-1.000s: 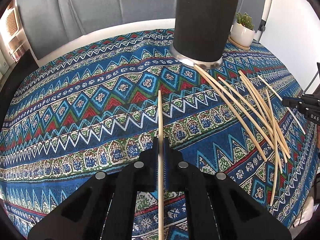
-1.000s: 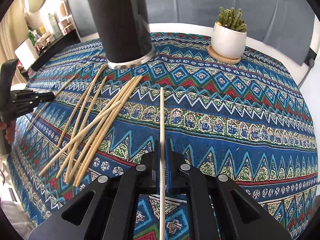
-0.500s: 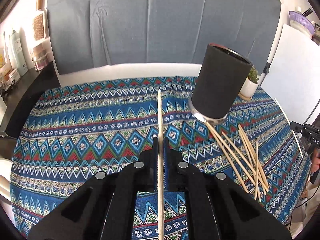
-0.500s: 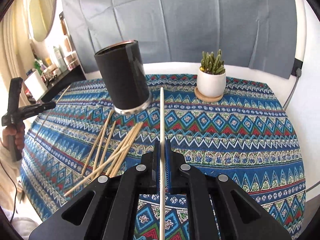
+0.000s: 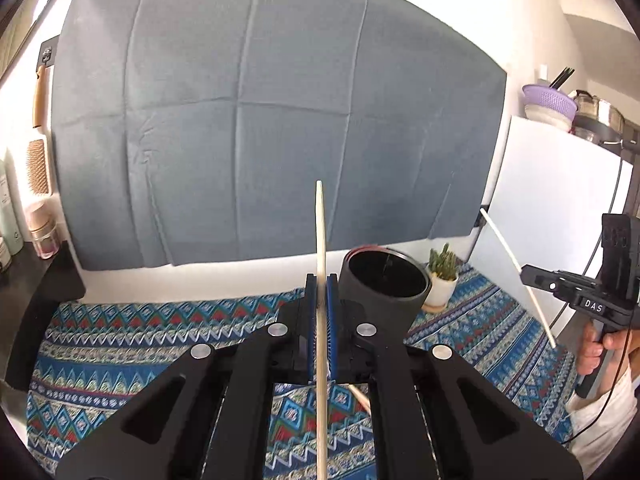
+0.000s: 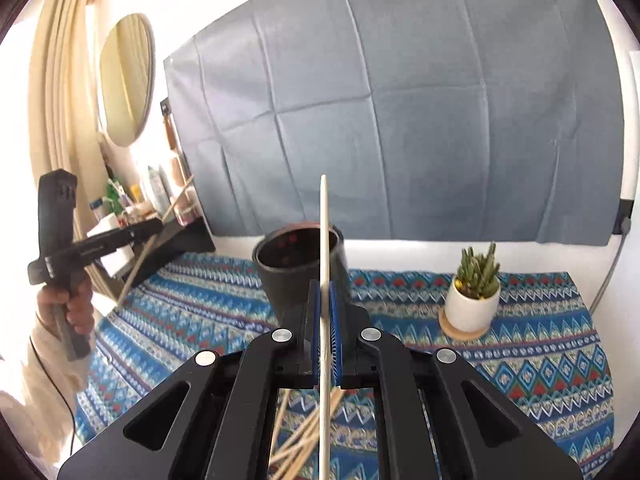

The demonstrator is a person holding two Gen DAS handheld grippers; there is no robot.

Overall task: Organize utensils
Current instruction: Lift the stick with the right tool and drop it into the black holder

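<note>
My left gripper is shut on a wooden chopstick that points up and forward past the jaws. The black cylindrical holder stands just right of it, mouth open and showing. My right gripper is likewise shut on a chopstick, which crosses in front of the black holder. Several loose chopsticks lie on the patterned tablecloth below the right gripper. Each gripper shows in the other's view, held in a hand: the right gripper and the left gripper.
A small cactus in a white pot sits on a wooden coaster right of the holder. A grey cloth hangs behind the table. A shelf with bottles stands at the left, a white cabinet at the right.
Both grippers rose well above the table with their chopsticks and tilted up toward level. The holder's open mouth now shows, and the loose chopsticks dropped to the bottom of the views.
</note>
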